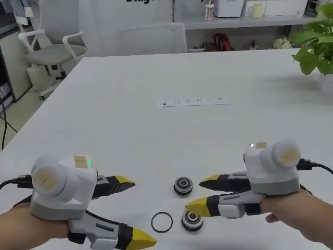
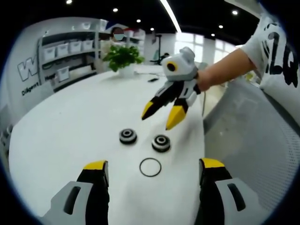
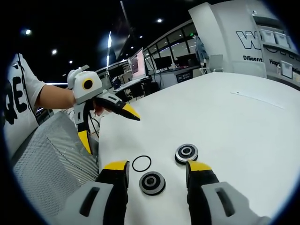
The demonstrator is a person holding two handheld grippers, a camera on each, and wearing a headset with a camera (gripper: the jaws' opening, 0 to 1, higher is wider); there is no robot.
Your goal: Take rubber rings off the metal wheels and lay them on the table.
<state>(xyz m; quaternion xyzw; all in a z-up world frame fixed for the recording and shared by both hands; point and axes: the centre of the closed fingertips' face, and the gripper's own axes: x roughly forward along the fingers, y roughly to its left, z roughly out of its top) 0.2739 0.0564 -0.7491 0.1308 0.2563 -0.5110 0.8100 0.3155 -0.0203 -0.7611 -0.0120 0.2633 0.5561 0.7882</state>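
Observation:
Two metal wheels with black rubber rings lie on the white table: one (image 1: 183, 185) farther out, one (image 1: 192, 220) nearer the front edge. A loose black rubber ring (image 1: 162, 222) lies flat just left of the near wheel. My left gripper (image 1: 132, 211) is open at the lower left, yellow tips pointing right toward the ring (image 2: 150, 167). My right gripper (image 1: 200, 192) is open at the lower right, its jaws to either side of the near wheel (image 3: 152, 183), with the far wheel (image 3: 186, 153) just ahead. Both grippers hold nothing.
A white power strip (image 1: 192, 101) lies mid-table. A green plant (image 1: 316, 44) stands at the far right edge. White chairs (image 1: 52, 49) and shelving stand beyond the table. The table's front edge runs close under both grippers.

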